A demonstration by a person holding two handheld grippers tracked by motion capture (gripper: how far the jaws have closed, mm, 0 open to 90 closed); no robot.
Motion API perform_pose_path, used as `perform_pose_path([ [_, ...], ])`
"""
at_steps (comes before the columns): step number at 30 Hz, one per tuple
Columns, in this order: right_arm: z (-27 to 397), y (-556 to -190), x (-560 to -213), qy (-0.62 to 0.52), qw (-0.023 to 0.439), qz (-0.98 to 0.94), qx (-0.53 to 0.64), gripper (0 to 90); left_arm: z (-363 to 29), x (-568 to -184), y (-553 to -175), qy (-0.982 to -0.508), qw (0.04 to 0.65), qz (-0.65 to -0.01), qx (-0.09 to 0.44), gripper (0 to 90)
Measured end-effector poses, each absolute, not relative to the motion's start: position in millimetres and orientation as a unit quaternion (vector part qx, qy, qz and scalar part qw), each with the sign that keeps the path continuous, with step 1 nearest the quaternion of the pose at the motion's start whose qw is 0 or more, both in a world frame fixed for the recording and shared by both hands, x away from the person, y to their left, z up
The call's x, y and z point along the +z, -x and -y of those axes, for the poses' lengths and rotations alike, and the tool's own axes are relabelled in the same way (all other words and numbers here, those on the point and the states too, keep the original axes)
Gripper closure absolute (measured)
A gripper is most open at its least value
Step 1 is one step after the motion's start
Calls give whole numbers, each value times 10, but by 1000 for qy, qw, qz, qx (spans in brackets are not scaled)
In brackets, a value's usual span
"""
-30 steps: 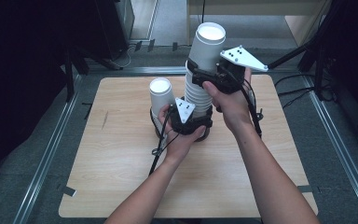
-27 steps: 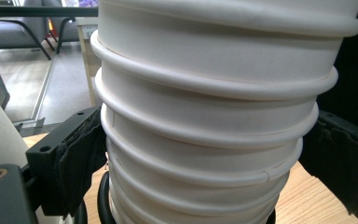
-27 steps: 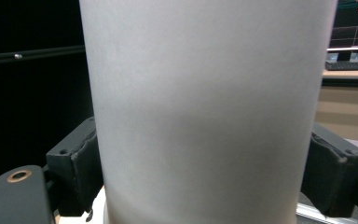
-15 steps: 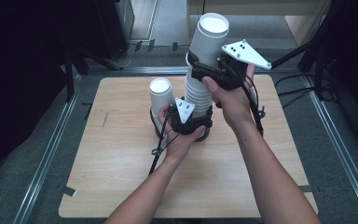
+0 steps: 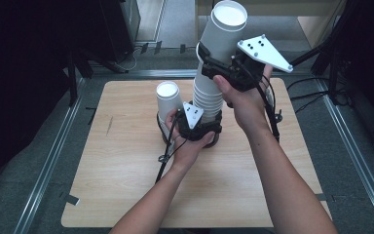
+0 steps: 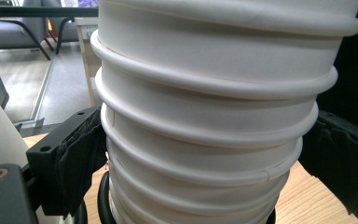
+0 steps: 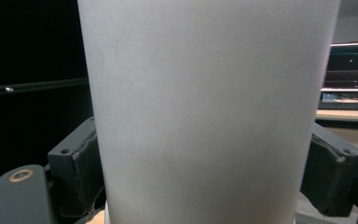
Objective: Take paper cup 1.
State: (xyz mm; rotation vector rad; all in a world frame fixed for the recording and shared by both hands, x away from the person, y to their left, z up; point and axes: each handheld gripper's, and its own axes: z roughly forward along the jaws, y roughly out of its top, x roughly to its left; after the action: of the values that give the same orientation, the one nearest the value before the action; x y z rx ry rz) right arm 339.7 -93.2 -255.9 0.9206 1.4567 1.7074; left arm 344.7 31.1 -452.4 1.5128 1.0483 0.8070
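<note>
The left gripper (image 5: 200,127) sits low over the wooden table (image 5: 126,170), its jaws clamped on either side of the stack of white paper cups (image 6: 205,154) near the base. Just beside it stands a single white cup (image 5: 168,97). Higher and farther back, the right gripper (image 5: 219,68), whose jaws have just been closing, pinches the top cup (image 5: 224,29) above the stack
</note>
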Motion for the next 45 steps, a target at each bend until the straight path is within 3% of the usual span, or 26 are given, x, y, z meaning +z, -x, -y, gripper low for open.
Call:
perform_pose_path([
  [21,1276,-3294,-2451,-360,360,-536,674,140,-314,-4525,-3449,-635,537,-439,339,42],
  [45,1692,-3115,-2707,-378,380,-528,659,139,-361,-4499,-3427,-643,537,-437,326,47],
])
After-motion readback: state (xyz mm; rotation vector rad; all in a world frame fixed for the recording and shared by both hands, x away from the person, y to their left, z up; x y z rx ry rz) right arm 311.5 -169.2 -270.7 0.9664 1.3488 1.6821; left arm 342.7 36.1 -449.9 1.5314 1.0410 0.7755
